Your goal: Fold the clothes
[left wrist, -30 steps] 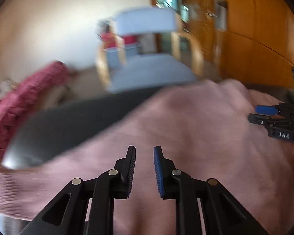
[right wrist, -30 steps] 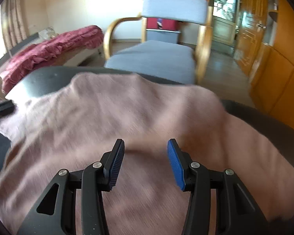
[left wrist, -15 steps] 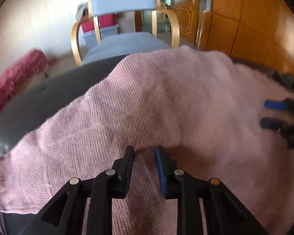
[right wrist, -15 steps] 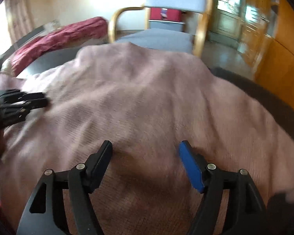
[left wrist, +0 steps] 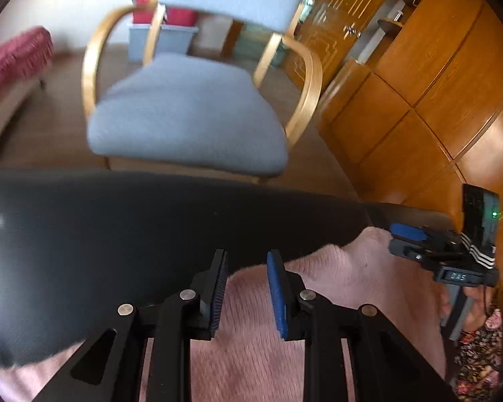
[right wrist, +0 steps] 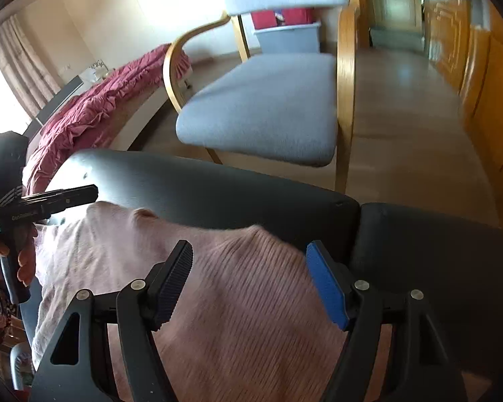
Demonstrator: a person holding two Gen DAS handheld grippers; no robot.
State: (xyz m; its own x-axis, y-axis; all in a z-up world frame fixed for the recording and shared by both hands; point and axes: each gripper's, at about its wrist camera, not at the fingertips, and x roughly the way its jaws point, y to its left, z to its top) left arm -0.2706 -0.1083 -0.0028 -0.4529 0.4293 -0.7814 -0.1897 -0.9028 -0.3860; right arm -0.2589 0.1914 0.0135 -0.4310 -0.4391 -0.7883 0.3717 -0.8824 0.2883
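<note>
**Operator:** On the near half of the black worktop (left wrist: pixel 124 234) lies the pink knit sweater (right wrist: pixel 251 301), bunched toward the person. Its far edge forms a wavy line, and the worktop beyond that line is bare. Confirm gripper status.

**Technician:** Left gripper (left wrist: pixel 246 288): fingers parted by a narrow gap, nothing between the pads, positioned over the sweater's far edge. Whether the fingertips touch the knit cannot be determined from the left wrist view. Right gripper (right wrist: pixel 251 284): fingers spread wide, empty, hovering over the ribbed fabric near the seam where two worktop sections meet. Each gripper appears side-on in the other's view; neither holds cloth.

**Operator:** Current step?

**Technician:** Judged as between grasps. The garment looks gathered rather than laid flat, and no clean fold line shows. Folding appears to be at an early or middle stage.

**Operator:** Requirement for the next move?

**Technician:** Each gripper should probably descend to the far edge, one toward each side, and close on a single hem or fold layer. The knit is soft and stretchy; an uneven pinch may drag it askew.

**Operator:** Surroundings?

**Technician:** Beyond the worktop stands a blue-cushioned armchair (right wrist: pixel 268 107) with wooden arms, well apart.
</note>
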